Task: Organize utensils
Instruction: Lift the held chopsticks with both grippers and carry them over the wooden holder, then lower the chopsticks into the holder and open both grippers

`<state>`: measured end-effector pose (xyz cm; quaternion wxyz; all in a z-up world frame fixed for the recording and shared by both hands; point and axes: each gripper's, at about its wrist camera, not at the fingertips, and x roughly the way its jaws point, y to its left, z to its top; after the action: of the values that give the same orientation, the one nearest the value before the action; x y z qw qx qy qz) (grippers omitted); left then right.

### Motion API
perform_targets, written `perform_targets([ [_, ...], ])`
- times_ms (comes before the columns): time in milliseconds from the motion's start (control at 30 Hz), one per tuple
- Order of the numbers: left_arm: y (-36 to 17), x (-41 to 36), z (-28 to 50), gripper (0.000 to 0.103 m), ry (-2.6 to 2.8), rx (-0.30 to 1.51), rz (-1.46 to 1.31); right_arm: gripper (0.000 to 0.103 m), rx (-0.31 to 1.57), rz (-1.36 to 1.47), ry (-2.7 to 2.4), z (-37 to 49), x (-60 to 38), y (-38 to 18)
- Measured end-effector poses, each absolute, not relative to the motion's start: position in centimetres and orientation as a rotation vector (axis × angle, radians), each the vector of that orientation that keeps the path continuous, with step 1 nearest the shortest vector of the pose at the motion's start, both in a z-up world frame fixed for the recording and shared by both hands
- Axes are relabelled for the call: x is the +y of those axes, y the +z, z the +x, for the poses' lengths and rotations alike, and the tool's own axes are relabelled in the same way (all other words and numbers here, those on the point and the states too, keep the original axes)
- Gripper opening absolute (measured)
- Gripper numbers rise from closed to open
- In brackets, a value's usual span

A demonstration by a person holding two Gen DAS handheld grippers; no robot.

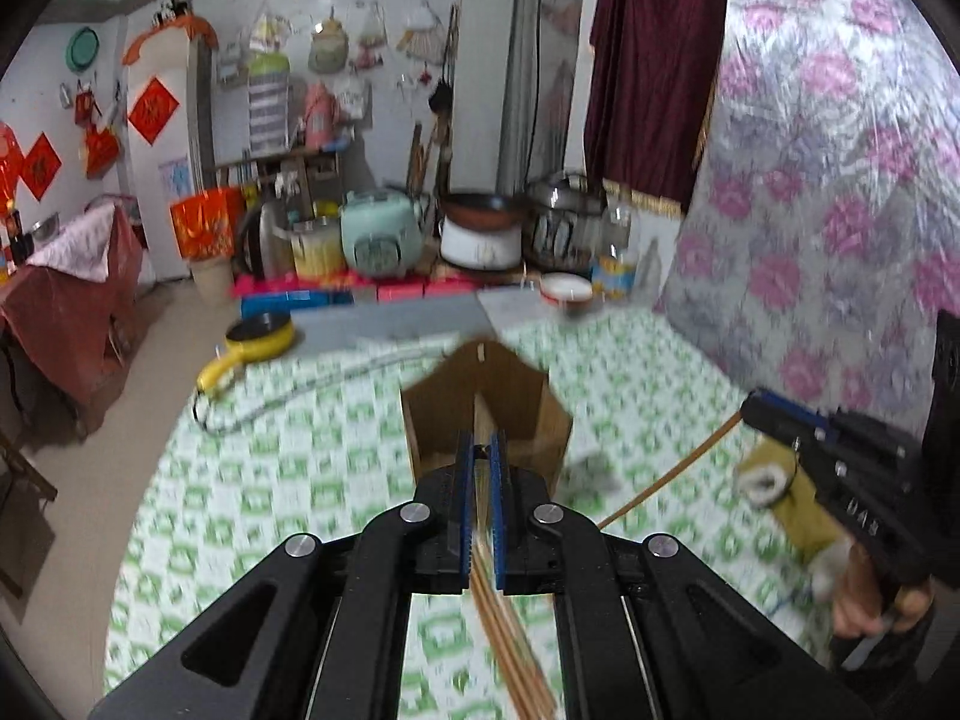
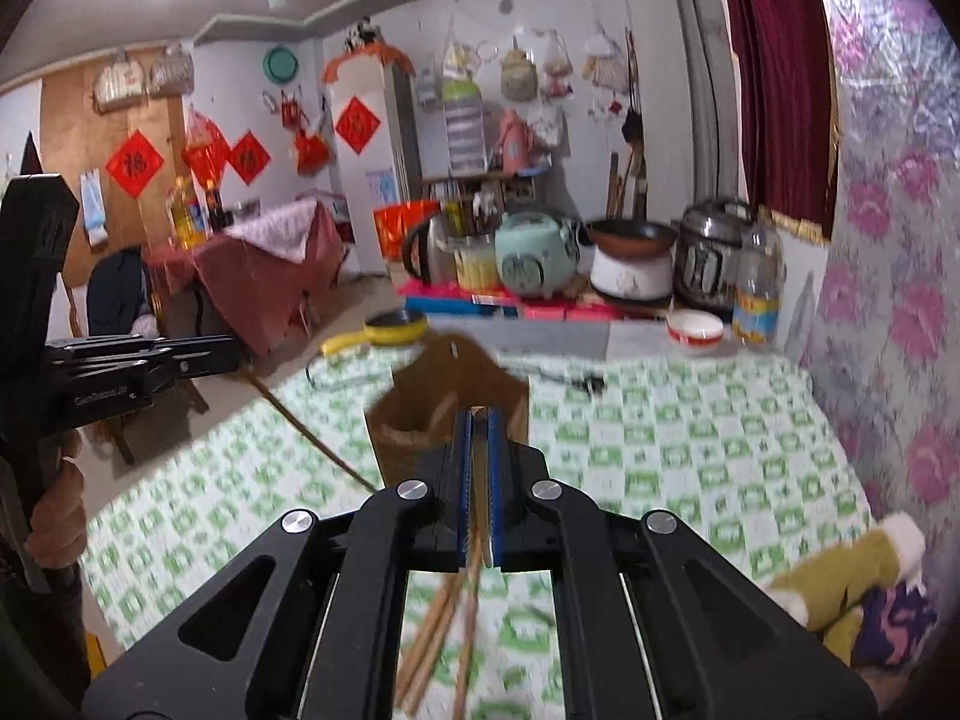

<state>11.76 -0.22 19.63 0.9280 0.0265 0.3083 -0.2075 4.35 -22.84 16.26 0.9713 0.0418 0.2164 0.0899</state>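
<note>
A brown wooden utensil holder (image 1: 516, 396) (image 2: 414, 420) stands upright on the green-and-white tablecloth, straight ahead in both views. My left gripper (image 1: 480, 444) is shut on a bundle of wooden chopsticks (image 1: 510, 648) that trail back under it. It is held above the cloth, just short of the holder. My right gripper (image 2: 478, 417) is shut on more chopsticks (image 2: 438, 630), which fan out below its pads. Each view shows the other gripper off to the side, the right gripper (image 1: 750, 405) and the left gripper (image 2: 234, 354), with long chopsticks (image 1: 666, 474) (image 2: 312, 432) slanting down from it.
A yellow pan (image 1: 264, 336) (image 2: 396, 324) and a grey cable (image 1: 300, 390) lie at the table's far left. A red-and-white bowl (image 2: 696, 330) and a bottle (image 2: 756, 288) stand far right. Cookers line the back. An olive cloth (image 2: 840, 576) lies near right by the floral wall.
</note>
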Motion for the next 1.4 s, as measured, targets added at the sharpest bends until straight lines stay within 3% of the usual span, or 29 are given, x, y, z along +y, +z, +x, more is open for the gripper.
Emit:
perform_targets([
  [233, 23.1, 0.3, 14.9, 0.005, -0.357, 0.538, -0.03, 0.006, 0.289, 0.152, 0.186, 6.5, -22.5, 20.6],
  [600, 15.3, 0.2, 20.9, 0.006, -0.334, 0.736, -0.092, 0.007, 0.497, 0.079, 0.16, 15.1, -20.5, 14.8],
  [667, 14.3, 1.0, 21.1, 0.018, -0.315, 0.746, -0.121, 0.013, 0.533, 0.098, 0.157, 16.0, -20.8, 13.9],
  [700, 13.9, 1.5, 21.0, 0.043, -0.297, 0.744, -0.126, 0.014, 0.538, 0.105, 0.146, 16.1, -20.9, 13.8],
  [733, 13.8, 1.8, 20.9, 0.06, -0.28, 0.736, -0.135, 0.016, 0.539, 0.107, 0.147, 16.1, -21.0, 13.7],
  [867, 13.6, 3.2, 20.5, 0.064, -0.263, 0.711, -0.163, 0.021, 0.528, 0.092, 0.139, 15.5, -20.5, 13.4],
  [1200, 12.1, 4.0, 18.2, 0.086, -0.16, 0.638, -0.071, 0.047, 0.467, 0.072, 0.116, 13.5, -20.0, 14.3],
  [1400, 9.9, 4.9, 18.1, 0.092, -0.156, 0.673, -0.079, 0.061, 0.436, 0.072, 0.12, 12.2, -19.8, 14.8],
])
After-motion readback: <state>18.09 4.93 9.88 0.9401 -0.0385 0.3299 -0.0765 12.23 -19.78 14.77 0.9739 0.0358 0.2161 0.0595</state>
